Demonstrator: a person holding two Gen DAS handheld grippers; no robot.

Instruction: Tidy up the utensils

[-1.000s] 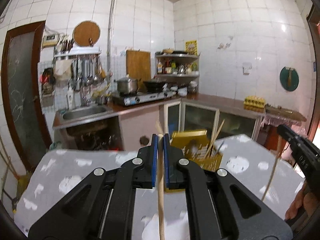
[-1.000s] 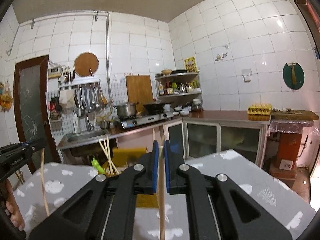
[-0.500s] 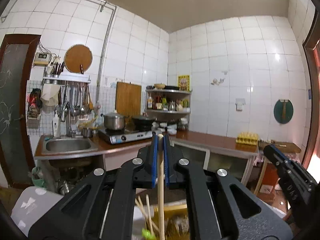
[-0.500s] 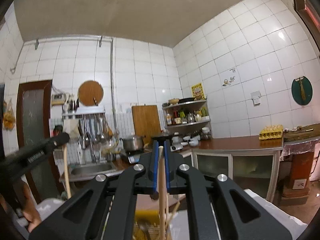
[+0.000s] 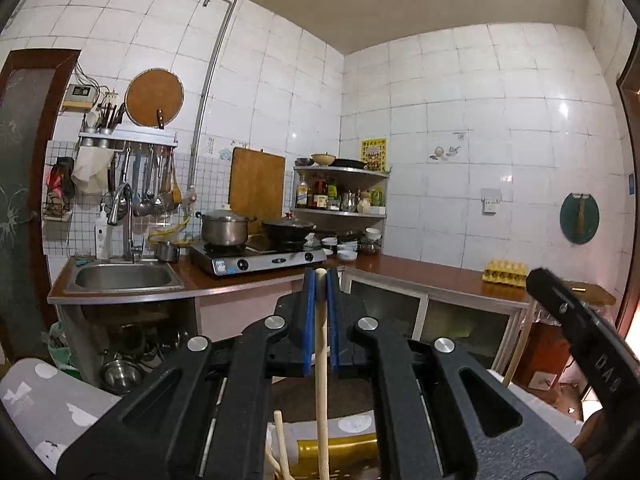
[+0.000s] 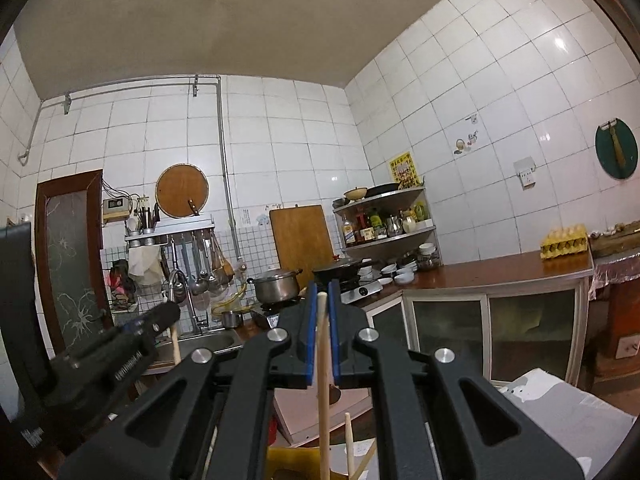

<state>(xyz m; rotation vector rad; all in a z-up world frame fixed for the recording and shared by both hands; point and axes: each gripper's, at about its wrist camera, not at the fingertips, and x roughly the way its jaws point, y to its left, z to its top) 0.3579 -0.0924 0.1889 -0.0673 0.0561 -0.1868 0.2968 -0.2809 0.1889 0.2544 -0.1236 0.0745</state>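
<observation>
We hold one wooden chopstick (image 5: 321,360) pinched upright in our left gripper (image 5: 320,300) and a second chopstick (image 6: 323,368) clamped the same way in our right gripper (image 6: 321,308), both raised just above the yellow holder (image 5: 340,450). A few sticks already stand in it, so we judge the sorting partly done; these two are not yet dropped in.

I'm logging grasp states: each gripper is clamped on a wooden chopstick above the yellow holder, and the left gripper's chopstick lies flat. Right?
Not quite. In the left wrist view the left gripper holds its wooden chopstick upright, not flat, running down toward the yellow holder. The rest stands.
</observation>
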